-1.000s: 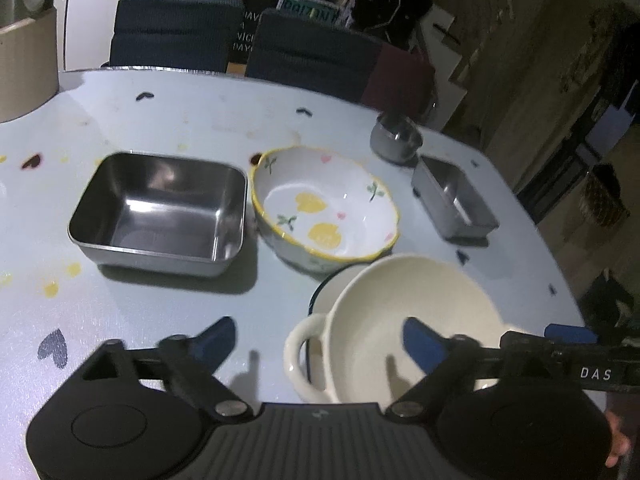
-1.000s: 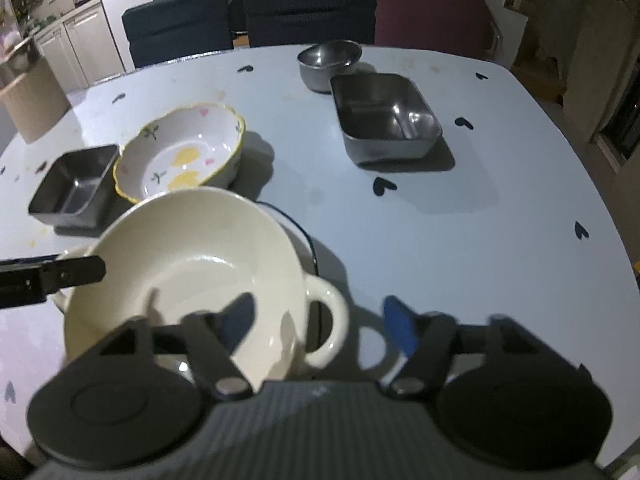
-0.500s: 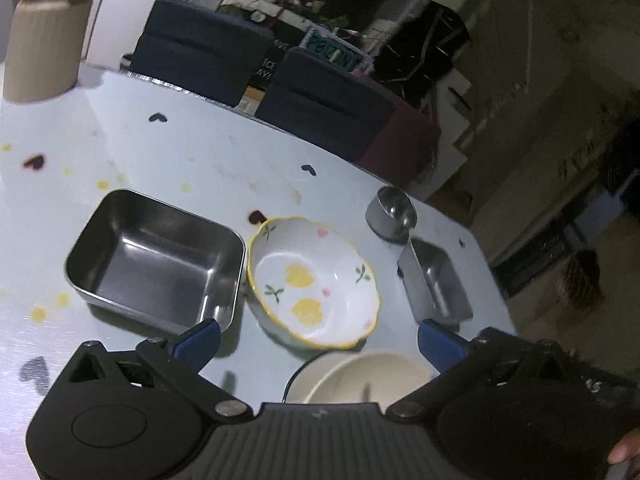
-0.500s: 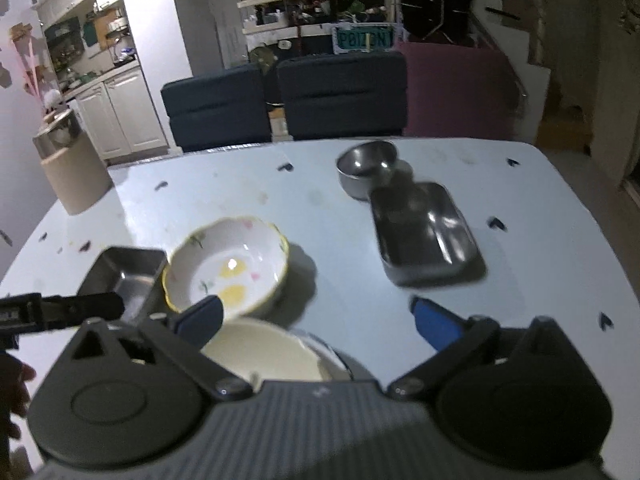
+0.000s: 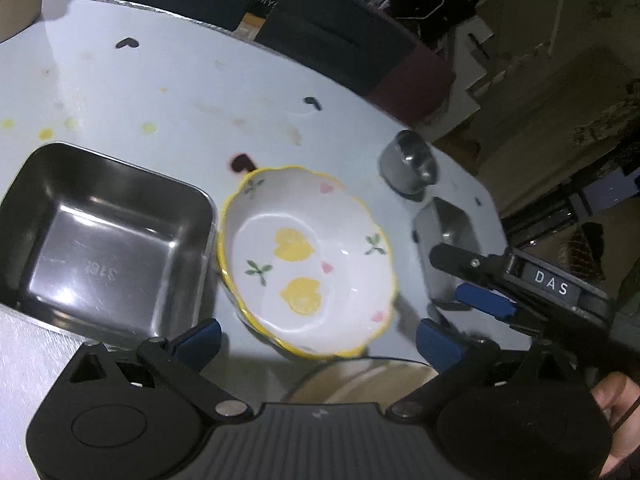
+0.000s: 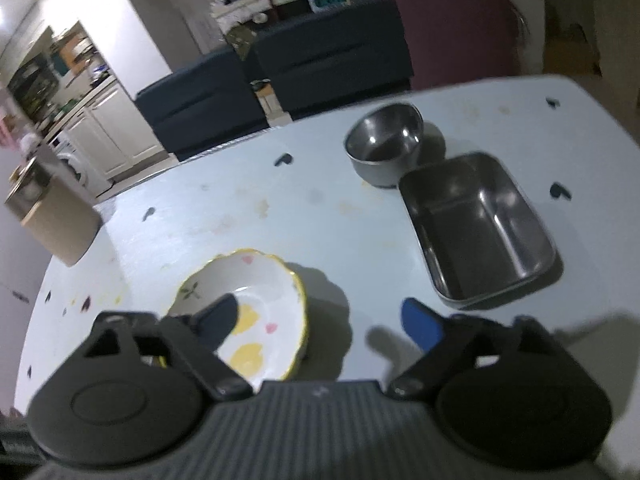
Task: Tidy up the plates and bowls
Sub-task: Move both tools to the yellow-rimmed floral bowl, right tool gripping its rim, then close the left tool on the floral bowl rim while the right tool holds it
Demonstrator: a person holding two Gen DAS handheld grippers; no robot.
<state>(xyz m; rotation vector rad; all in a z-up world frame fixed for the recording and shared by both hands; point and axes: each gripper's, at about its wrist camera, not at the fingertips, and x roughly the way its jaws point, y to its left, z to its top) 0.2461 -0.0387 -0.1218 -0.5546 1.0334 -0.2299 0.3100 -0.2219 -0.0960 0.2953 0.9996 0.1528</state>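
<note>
Dim dining room, pale blue table (image 6: 304, 216) with heart stickers, dark chairs along the top of both views. Both tongs empty: left gripper (image 5: 318, 338) spread wide at the bottom of its view, right gripper (image 6: 320, 318) also wide open, nothing between the fingers of either. Floral bowl (image 5: 308, 264) sits mid-frame in the left view, just beside the square steel tray (image 5: 100, 240) at left; cream bowl (image 5: 360, 380) only peeks in at the bottom edge. Steel bowl (image 6: 384, 140) and rectangular steel pan (image 6: 476, 228) sit close together in the right view's upper right. Risk, as I judge it: both grippers crowd the floral bowl, so they could collide or shove it into the tray; the glazed rim may slip in a pinch. Versus a second ago: the cream bowl filled both lower frames then, now nearly out of view; both cameras now centre on the floral bowl.
</note>
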